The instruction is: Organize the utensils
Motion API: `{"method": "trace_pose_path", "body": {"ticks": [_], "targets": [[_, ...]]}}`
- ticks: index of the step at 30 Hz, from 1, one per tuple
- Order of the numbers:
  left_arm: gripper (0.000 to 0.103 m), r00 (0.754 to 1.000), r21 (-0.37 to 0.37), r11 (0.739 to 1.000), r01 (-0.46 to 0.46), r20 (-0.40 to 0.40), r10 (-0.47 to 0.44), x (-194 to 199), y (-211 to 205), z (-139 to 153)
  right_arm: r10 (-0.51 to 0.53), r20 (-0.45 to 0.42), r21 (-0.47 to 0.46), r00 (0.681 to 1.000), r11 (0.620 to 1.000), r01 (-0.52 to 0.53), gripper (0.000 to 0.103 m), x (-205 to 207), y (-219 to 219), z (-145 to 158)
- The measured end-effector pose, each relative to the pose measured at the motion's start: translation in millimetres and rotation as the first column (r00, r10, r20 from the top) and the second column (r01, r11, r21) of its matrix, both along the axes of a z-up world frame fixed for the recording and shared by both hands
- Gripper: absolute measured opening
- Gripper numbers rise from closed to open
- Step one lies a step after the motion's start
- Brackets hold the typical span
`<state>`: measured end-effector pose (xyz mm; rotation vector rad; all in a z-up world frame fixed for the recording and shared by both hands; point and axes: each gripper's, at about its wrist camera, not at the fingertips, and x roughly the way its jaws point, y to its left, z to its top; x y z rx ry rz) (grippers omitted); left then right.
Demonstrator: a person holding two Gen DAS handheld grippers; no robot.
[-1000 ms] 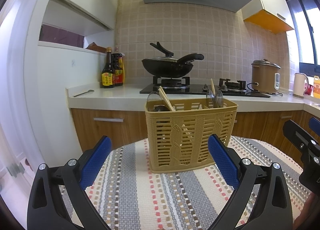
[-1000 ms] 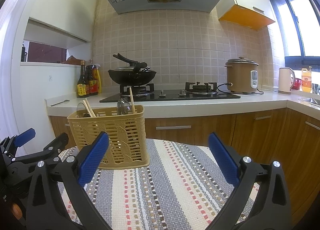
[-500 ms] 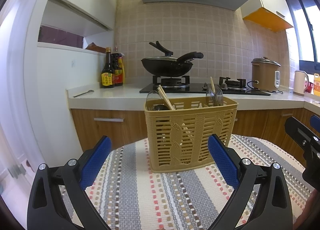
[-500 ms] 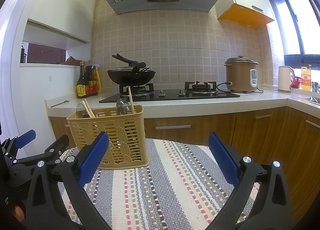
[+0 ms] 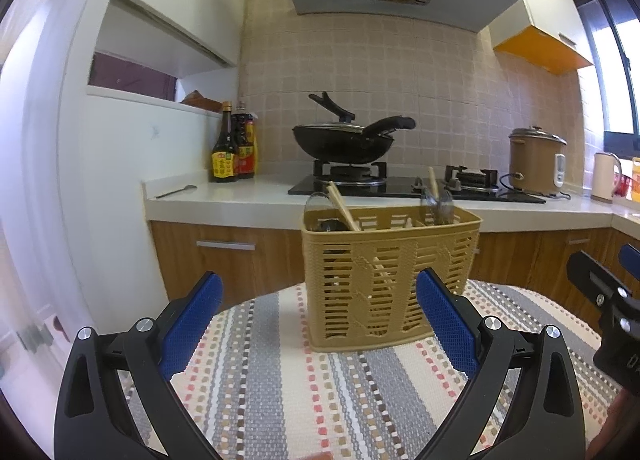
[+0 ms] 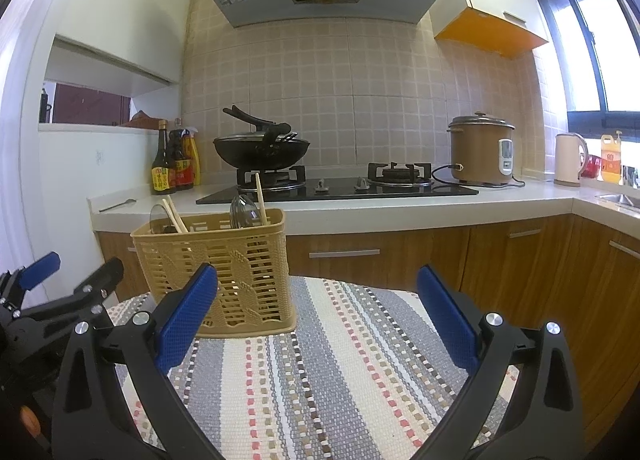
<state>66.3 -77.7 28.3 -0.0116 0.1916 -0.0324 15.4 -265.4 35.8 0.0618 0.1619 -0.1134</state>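
A tan plastic utensil basket [image 5: 390, 276] stands on a striped cloth [image 5: 288, 384]. It holds wooden chopsticks [image 5: 343, 207] and clear spoons [image 5: 438, 202] upright. My left gripper [image 5: 318, 318] is open and empty, just in front of the basket. In the right wrist view the basket [image 6: 218, 268] stands left of centre, with chopsticks [image 6: 261, 199] sticking up. My right gripper [image 6: 316, 320] is open and empty, to the right of the basket. The left gripper [image 6: 60, 292] shows at that view's left edge.
Behind the table runs a kitchen counter [image 6: 360, 208] with a gas hob, a black wok [image 5: 344, 140], sauce bottles [image 5: 234, 156], a rice cooker [image 6: 480, 150] and a kettle [image 6: 568, 158]. A spoon [image 5: 176, 191] lies on the counter's left end. Wooden cabinets [image 6: 520, 260] stand below.
Both grippers stay open and empty. Both views have shifted slightly; the basket sits a little higher in each frame.
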Motion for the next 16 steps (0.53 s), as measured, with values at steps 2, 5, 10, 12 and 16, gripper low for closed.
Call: {"method": "trace_pose_path", "body": {"ticks": [2,5,10,12,16], "targets": [[0.094,0.999,0.008,1.0,-0.03,0.022,0.03,-1.4,1.4,0.5,0.002,-0.004,-0.009,1.0,1.0,-0.002,0.095,0.8,1.8,-0.5],[0.093,0.998,0.01,0.998,-0.06,0.029,0.06,-2.4,4.5,0.4,0.002,-0.005,-0.016,1.0,1.0,-0.002,0.095,1.2,3.7,-0.7],[0.095,0.999,-0.042,0.999,-0.02,-0.033,0.018,6.9,11.7,-1.1,0.001,-0.012,-0.016,1.0,1.0,-0.001,0.095,3.5,4.1,-1.2],[0.095,0.999,-0.056,0.998,-0.014,-0.047,0.011,9.5,14.3,-2.3,0.001,-0.014,-0.013,1.0,1.0,-0.001,0.095,3.9,3.9,-1.4],[0.096,0.998,-0.043,0.999,-0.031,-0.054,0.029,12.1,14.4,-4.1,0.001,-0.015,-0.014,1.0,1.0,-0.001,0.095,4.4,3.7,-1.4]]}}
